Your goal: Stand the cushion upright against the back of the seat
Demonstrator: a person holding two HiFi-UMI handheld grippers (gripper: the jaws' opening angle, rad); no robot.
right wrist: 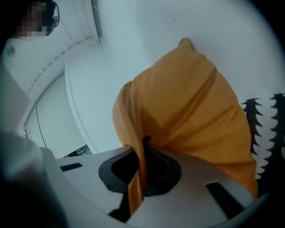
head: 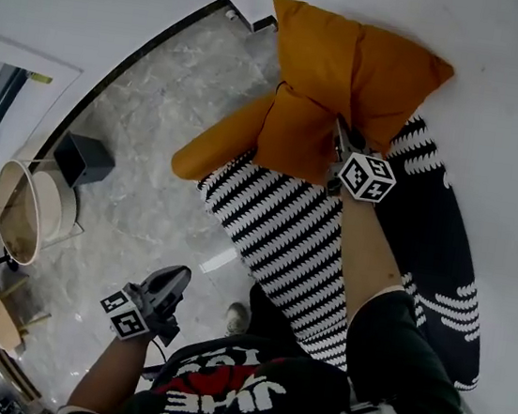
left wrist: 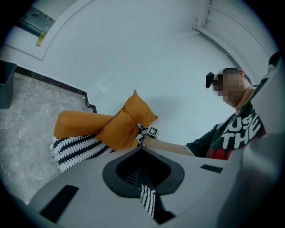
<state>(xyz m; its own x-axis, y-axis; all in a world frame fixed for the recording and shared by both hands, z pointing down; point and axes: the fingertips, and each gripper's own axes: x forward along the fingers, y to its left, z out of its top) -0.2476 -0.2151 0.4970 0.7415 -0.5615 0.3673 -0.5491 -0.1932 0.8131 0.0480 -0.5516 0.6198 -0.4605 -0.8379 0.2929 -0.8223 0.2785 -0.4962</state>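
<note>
While right gripper (head: 342, 138) pinches one cushion (head: 354, 62) beside one orange roll (head: 215, 148), left gripper (head: 174, 280) clenched.

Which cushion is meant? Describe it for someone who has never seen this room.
Look at the black-and-white striped seat by the white wall. At its far end is an orange cushion, held in the jaws of the right gripper. Unlike the long orange roll lying beside it, it is square with pointed corners.

The cushion (head: 354, 62) stands on the seat (head: 285, 224), seemingly against the wall (head: 517, 112) behind it.
</note>
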